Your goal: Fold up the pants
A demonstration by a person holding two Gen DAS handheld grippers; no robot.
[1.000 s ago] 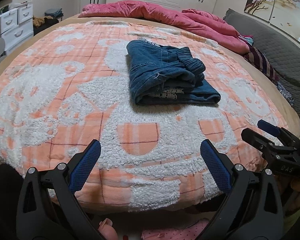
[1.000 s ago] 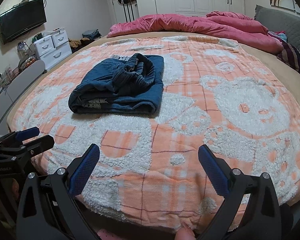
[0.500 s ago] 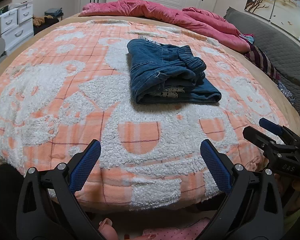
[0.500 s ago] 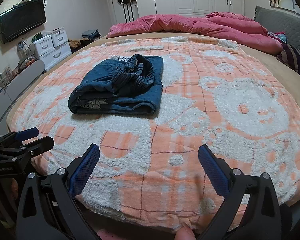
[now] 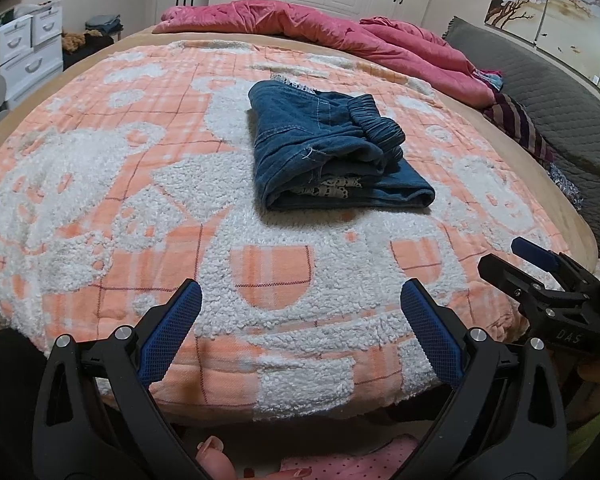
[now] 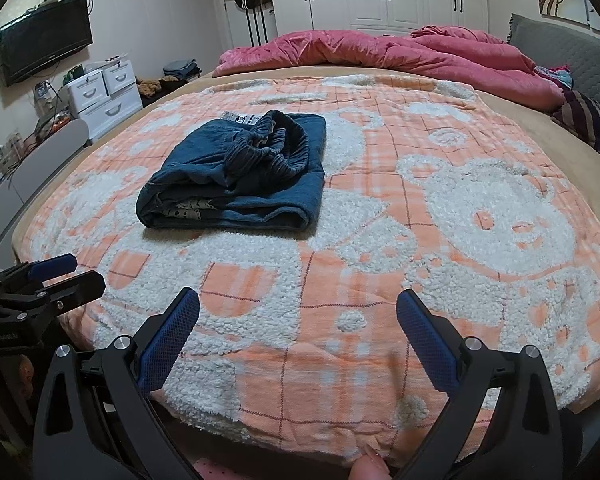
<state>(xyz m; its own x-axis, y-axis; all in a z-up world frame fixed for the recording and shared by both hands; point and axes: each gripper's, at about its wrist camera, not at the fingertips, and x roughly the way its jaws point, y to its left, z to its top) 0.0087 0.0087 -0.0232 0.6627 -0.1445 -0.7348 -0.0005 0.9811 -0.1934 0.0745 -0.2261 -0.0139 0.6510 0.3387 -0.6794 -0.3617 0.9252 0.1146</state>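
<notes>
**Jeans look basically folded, both tongs hanging back empty**

Starting at the left: white drawers (image 6: 104, 92) against the wall, then the bed with that fuzzy orange-and-white bear blanket (image 5: 100, 208). The left gripper (image 5: 300, 316) hovers over the near edge of the bed, jaws spread wide, nothing in them. Out toward the middle of the blanket sit the pants (image 5: 332, 152), well apart from both tools. They're a blue denim bundle, folded into a chunky rectangle with the elastic waistband (image 6: 268, 144) bunched on top and a bit of lacy lining peeking out of the near end. The long side runs away from us toward the pink duvet (image 6: 380, 52), open layered end facing us.

I'd guess they're soft but thick, kinda heavy for cloth, not slippery. Best grab is probably the near folded corners, pinching all layers, though I can't really see how many there are.

The right gripper (image 6: 298, 316) is also wide open, empty, at the bed's edge.
</notes>
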